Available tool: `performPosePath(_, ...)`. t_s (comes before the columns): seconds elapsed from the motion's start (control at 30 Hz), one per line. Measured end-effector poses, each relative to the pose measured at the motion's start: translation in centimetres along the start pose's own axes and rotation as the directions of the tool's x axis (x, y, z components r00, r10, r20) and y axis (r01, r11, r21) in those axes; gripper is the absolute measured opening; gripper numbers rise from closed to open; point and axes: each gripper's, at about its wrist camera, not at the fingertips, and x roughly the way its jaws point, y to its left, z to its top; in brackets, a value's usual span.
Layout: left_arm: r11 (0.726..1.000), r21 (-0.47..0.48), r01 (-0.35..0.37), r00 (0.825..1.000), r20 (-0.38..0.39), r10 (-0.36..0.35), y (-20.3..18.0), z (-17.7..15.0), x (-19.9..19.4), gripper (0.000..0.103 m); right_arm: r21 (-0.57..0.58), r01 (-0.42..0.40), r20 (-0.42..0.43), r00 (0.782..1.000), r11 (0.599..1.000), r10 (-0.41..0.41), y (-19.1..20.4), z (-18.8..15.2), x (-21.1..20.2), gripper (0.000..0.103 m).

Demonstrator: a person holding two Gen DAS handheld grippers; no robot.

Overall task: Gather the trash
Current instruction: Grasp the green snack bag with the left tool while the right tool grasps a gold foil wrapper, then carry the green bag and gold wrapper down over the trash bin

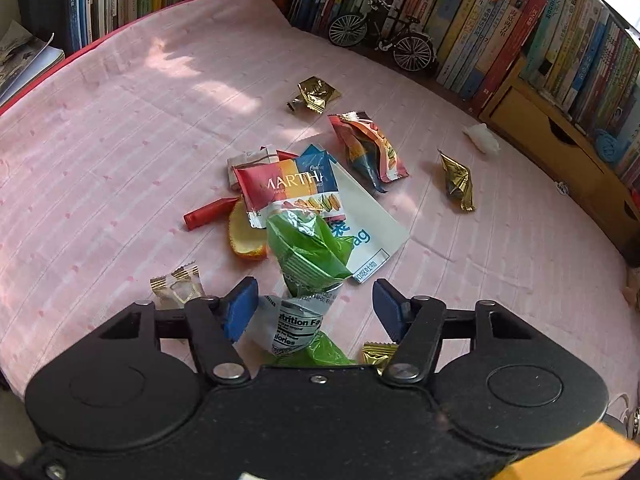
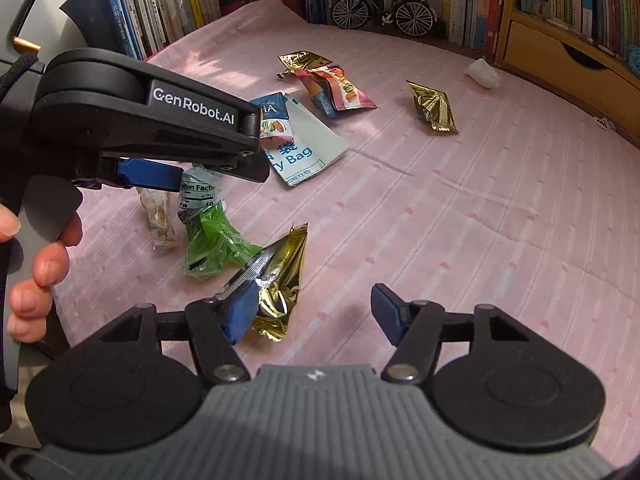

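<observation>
Trash lies scattered on a pink cloth. My left gripper is open, with a crumpled green wrapper bearing a nutrition label standing between its blue pads; the left pad is close against it and the right pad is apart from it. In the right wrist view the same green wrapper hangs below the left gripper's pad. My right gripper is open, and a gold foil wrapper lies by its left pad, with a wide gap to the right pad.
Beyond lie a Martha snack pack, a white paper bag, an orange snack pack, gold wrappers, a red tube and a white tissue. Books, a model bicycle and a wooden drawer unit border the cloth.
</observation>
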Motion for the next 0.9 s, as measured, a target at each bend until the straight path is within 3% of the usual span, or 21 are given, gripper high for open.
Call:
performPosePath(0.2,0.999,0.016,0.04,0.999,0.002,-0.04,-0.1,0.2,-1.3,0.034,-0.026,-0.054,-0.01,0.998,0.998,0.054,0.5,0.4,0.8,0.07)
performPosePath(0.3,0.998,0.018,0.065,0.998,0.021,-0.066,0.0,0.2,-2.3,0.033,-0.023,-0.074,-0.009,0.997,0.997,0.074,0.9,0.4,0.9,0.059)
performPosePath(0.37,0.996,0.018,0.088,0.996,0.031,-0.089,0.2,0.3,-3.2,0.032,-0.013,-0.09,-0.007,0.996,0.996,0.09,1.0,0.4,0.9,0.041)
performPosePath(0.5,0.993,0.038,0.112,0.992,0.051,-0.114,0.6,0.2,-5.0,0.03,0.006,-0.083,0.003,0.997,0.997,0.083,1.4,0.2,0.2,0.028)
performPosePath(0.53,0.993,0.036,0.116,0.991,0.057,-0.118,0.9,0.1,-5.4,0.03,0.009,-0.075,0.007,0.997,0.997,0.075,1.5,0.2,0.0,0.019)
performPosePath(0.9,0.991,0.049,0.125,0.987,0.099,-0.13,4.6,-2.5,-10.9,0.03,0.046,-0.006,0.043,0.999,0.999,0.004,3.0,-1.2,-3.7,0.019)
